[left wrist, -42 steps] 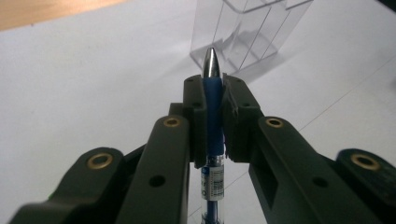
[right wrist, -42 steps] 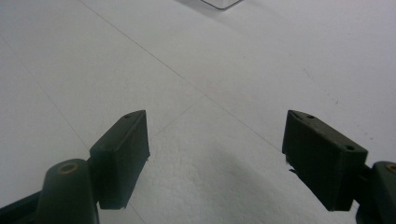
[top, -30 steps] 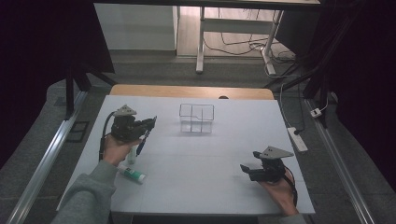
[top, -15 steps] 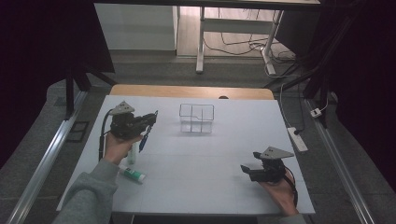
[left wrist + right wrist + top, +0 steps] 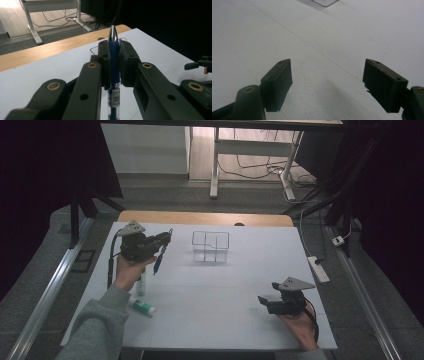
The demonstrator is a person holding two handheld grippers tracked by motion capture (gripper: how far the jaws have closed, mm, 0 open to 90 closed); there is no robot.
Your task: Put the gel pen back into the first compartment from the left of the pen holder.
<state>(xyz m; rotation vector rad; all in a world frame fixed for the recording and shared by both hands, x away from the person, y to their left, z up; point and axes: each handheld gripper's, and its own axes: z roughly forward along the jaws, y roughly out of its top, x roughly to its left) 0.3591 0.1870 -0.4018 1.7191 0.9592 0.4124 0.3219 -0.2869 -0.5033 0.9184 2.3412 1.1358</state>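
My left gripper (image 5: 163, 240) hangs above the table's left side, shut on a blue pen (image 5: 159, 260) that dangles from its jaws. In the left gripper view the pen (image 5: 113, 57) stands upright between the two pads, silver tip on top. A clear compartment box (image 5: 210, 246) stands at the middle back of the white table (image 5: 230, 285), to the right of the pen; its rim (image 5: 93, 50) peeks out behind the jaws. Low at the front right, my right gripper (image 5: 264, 301) stands open, and nothing lies between its jaws (image 5: 328, 82).
A glue stick (image 5: 142, 306) with a green cap lies at the front left, beside the left sleeve. A slim white stick (image 5: 142, 282) lies just beyond it, under the left hand. A wooden strip (image 5: 205, 218) borders the table's far edge.
The left gripper has risen with the blue pen and drifted a little right, toward the clear box. The right gripper has stayed put.
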